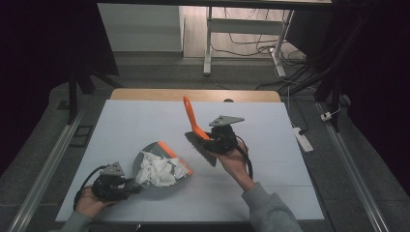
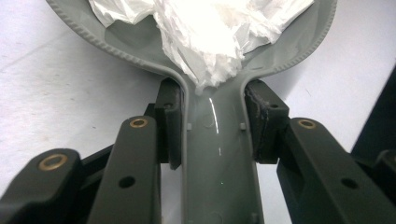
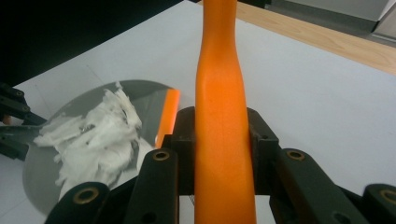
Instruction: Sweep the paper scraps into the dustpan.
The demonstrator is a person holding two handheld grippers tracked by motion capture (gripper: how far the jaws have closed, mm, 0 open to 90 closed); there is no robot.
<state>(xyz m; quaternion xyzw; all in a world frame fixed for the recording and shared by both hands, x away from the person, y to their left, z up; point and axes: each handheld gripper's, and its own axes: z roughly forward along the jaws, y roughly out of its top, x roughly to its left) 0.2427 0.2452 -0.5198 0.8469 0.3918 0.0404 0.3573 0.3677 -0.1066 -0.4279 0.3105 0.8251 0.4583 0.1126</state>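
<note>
Dustpan [image 1: 159, 166] lying on the white surface [image 1: 270, 188] at about 7 o'clock from centre, grey with an orange lip, loaded with crumpled white paper [image 1: 159, 170]. Handle clamped by the left gripper [image 1: 126, 186], at 8 o'clock; in the left gripper view, fingers [image 2: 169, 122] pressed against both sides of the grey handle, paper [image 2: 210, 32] heaped just beyond the neck.

Brush [image 1: 199, 140] held off the surface near centre, just right of the pan at its 2 o'clock, bristles dark and pointing down toward 6, orange handle rising toward 12. Right gripper [image 1: 216, 141] pinching that handle; in the right gripper view, fingers [image 3: 264, 149] tight on either side of the orange shaft [image 3: 224, 140], with pan and paper [image 3: 93, 135] off at 9 o'clock.

Judging by the lie of things: sweeping looks done, since all paper sits in the pan and none shows loose on the surface. Probably left: lifting the pan to empty it, and setting the brush down.

No brand, label or readable writing on pan, brush or grippers.
</note>
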